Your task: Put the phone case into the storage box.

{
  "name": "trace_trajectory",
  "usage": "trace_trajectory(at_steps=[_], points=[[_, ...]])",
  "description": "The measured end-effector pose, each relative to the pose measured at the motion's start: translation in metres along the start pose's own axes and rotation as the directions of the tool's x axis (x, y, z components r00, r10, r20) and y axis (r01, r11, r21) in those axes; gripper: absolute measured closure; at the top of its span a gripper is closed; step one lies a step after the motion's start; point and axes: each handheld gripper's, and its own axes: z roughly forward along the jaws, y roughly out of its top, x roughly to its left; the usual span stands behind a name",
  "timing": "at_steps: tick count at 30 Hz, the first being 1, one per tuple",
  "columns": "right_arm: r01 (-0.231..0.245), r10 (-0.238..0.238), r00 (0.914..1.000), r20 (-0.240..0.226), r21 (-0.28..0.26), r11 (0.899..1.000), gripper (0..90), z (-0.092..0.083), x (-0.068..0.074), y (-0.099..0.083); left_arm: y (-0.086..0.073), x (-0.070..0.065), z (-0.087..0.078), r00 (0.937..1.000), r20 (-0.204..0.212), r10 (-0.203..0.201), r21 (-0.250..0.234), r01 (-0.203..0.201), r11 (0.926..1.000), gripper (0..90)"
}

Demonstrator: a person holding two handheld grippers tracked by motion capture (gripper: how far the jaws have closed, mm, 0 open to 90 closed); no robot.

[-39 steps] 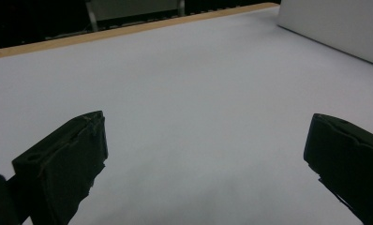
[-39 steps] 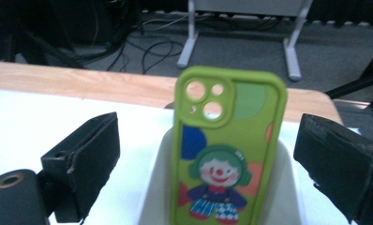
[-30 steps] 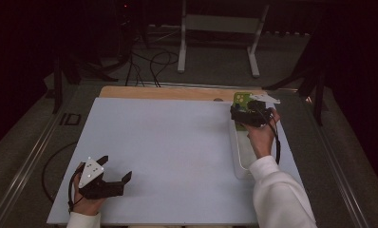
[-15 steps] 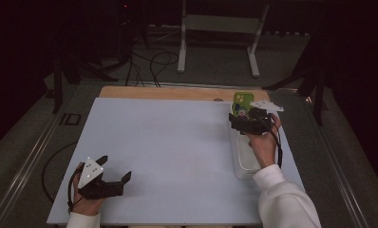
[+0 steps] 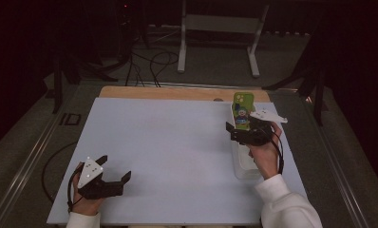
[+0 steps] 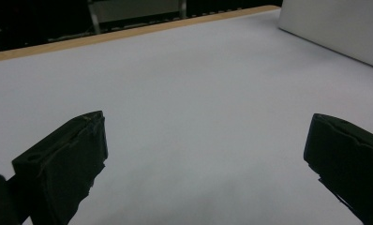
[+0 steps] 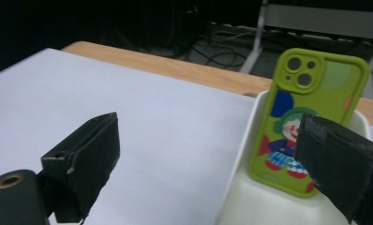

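right gripper (image 5: 248, 132): jaws spread wide, nothing between them. In the right gripper view one jaw hangs over the bare tabletop and the other sits in front of the lower right corner of the phone case, so it's not gripping anything.

left gripper (image 5: 112, 182): parked down at the near left corner of the table, jaws wide apart too, holding nothing. Looks like it's just waiting.

phone case (image 7: 310, 119): lime green with a cartoon clown on the back, camera cutout at the top. It's propped up at a lean against the far end of the white tray (image 7: 250, 197), bottom edge resting inside it. From above it sits just beyond the right gripper, at the tray's far end (image 5: 243, 113).

step in hand: I'd say this is the approach for a pick; the open jaws are lined up near the case but haven't closed.

next move: my guess is the gripper has to shift sideways so the case ends up between both jaws, then squeeze on the long edges. The tray wall is right there, so the near jaw needs room.

table (image 5: 168, 142): plain white top, well lit enough to see there's nothing else near the case.
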Motion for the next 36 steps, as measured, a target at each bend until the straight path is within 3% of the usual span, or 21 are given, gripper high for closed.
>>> trace_trajectory(at_steps=[6,15,19,22,29,36], points=[[0.002,-0.003,0.9987,-0.05,-0.02,1.0,7.2,-0.011,0.01,-0.01,0.0,0.0,0.0,1.0,0.002,0.002,0.005,-0.002,1.0,0.2],[0.016,-0.018,0.9961,-0.086,-0.027,1.0,7.2,-0.023,0.024,-0.023,0.001,0.001,-0.001,1.0,0.003,-0.002,0.001,0.002,1.0,0.3],[0.022,-0.025,0.9959,-0.087,-0.035,0.999,7.3,-0.028,0.026,-0.027,0.001,0.002,-0.001,1.0,0.005,-0.002,0.002,0.002,1.0,0.3],[0.053,-0.055,0.9956,-0.076,-0.035,0.998,7.3,-0.031,0.028,-0.032,0.001,0.002,0.0,1.0,0.006,-0.002,0.004,0.002,1.0,0.2],[0.051,-0.055,0.9958,-0.073,-0.059,0.997,7.5,-0.038,0.027,-0.045,0.001,0.003,-0.001,1.0,0.006,-0.005,0.002,0.005,1.0,0.3],[0.052,-0.066,0.9901,-0.124,-0.115,0.992,7.5,-0.049,0.029,-0.063,0.001,0.005,-0.003,0.9998,0.012,-0.013,-0.003,0.013,0.9999,0.1]])
